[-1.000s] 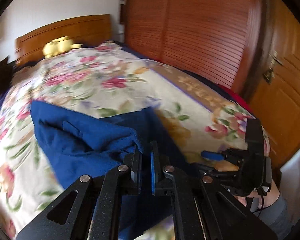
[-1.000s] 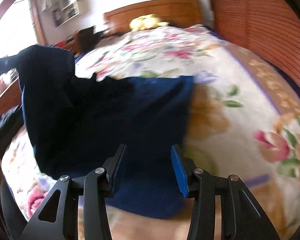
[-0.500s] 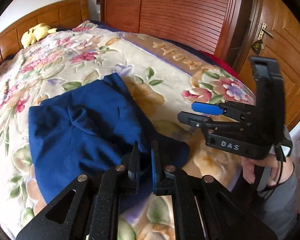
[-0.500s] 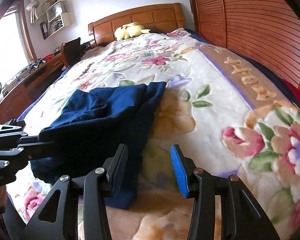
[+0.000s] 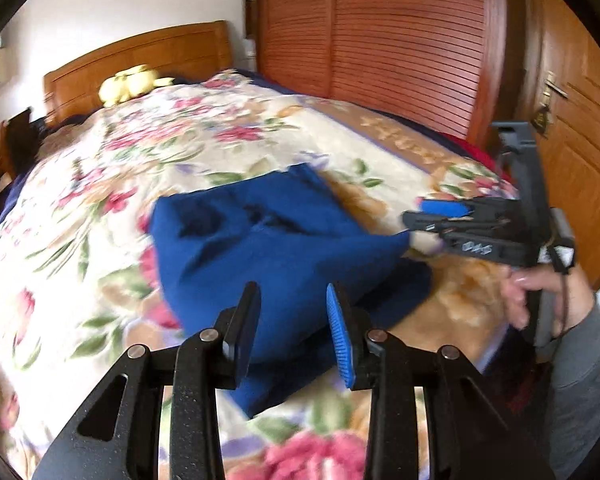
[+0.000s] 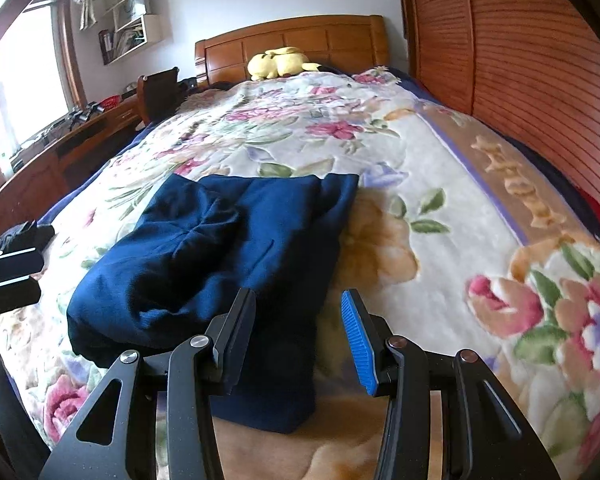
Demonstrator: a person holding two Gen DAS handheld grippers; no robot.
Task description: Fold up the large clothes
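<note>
Garment [image 6: 228, 264]: one navy piece, folded into a thick bundle, lies on the floral blanket [image 6: 440, 184] near the foot of the bed. Its long axis runs from the foot toward the headboard [image 6: 292, 40], the narrower end nearest the foot and the far edge lying square across. Two grippers are in view. Left gripper [image 5: 292, 328] hovers over the garment's near part, jaws parted moderately and holding nothing. Right gripper [image 6: 298, 336] sits at the garment's right near edge, jaws spread wider and empty. One yellow plush toy [image 6: 280, 62] rests by the headboard.
</note>
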